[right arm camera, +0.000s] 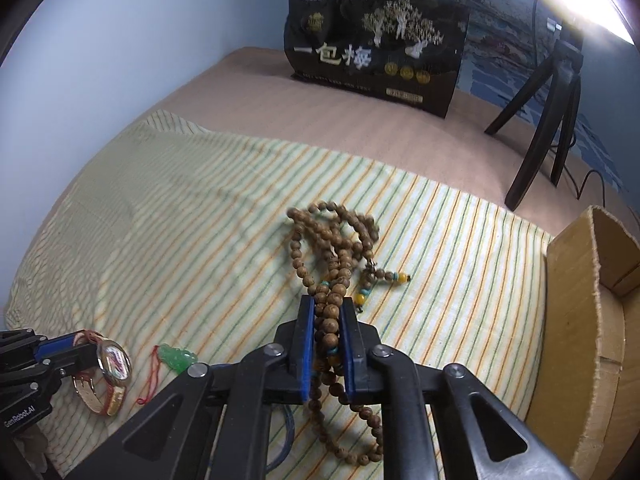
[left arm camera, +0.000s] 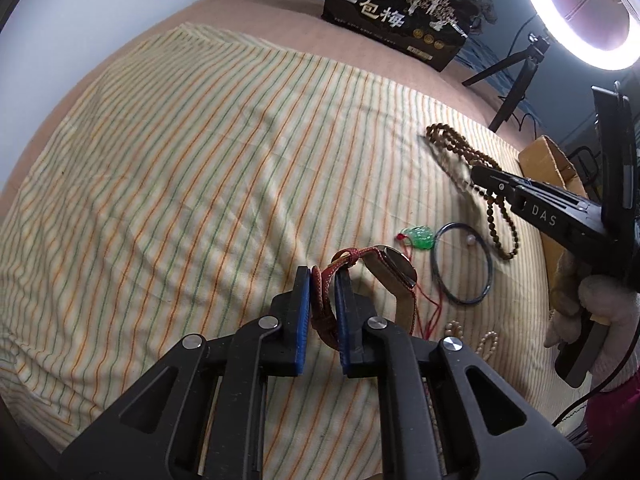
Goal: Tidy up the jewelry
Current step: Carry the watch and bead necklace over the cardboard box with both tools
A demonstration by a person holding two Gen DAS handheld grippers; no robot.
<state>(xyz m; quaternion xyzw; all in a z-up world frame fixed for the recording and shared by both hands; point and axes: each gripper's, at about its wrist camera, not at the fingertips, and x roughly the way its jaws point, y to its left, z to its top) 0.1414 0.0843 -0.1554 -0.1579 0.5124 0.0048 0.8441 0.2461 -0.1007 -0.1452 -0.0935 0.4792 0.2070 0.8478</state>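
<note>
My left gripper [left arm camera: 323, 280] is shut on the red strap of a wristwatch [left arm camera: 394, 270], whose face hangs just right of the fingers; the watch also shows in the right wrist view [right arm camera: 114, 362]. My right gripper [right arm camera: 327, 312] is shut on a long string of brown wooden beads [right arm camera: 334, 240], most of it lying on the striped cloth [right arm camera: 200, 200] ahead. In the left wrist view the right gripper [left arm camera: 486, 178] sits over the beads [left arm camera: 448, 142]. A green jade pendant [left arm camera: 420, 237] on red cord and a dark blue bangle [left arm camera: 462, 264] lie between the grippers.
A cardboard box [right arm camera: 588, 320] stands at the right edge of the cloth. A black printed bag [right arm camera: 376, 60] stands at the back. A tripod [right arm camera: 548, 120] with a ring light [left arm camera: 580, 12] is at back right. Small pearl beads [left arm camera: 486, 340] lie near the front.
</note>
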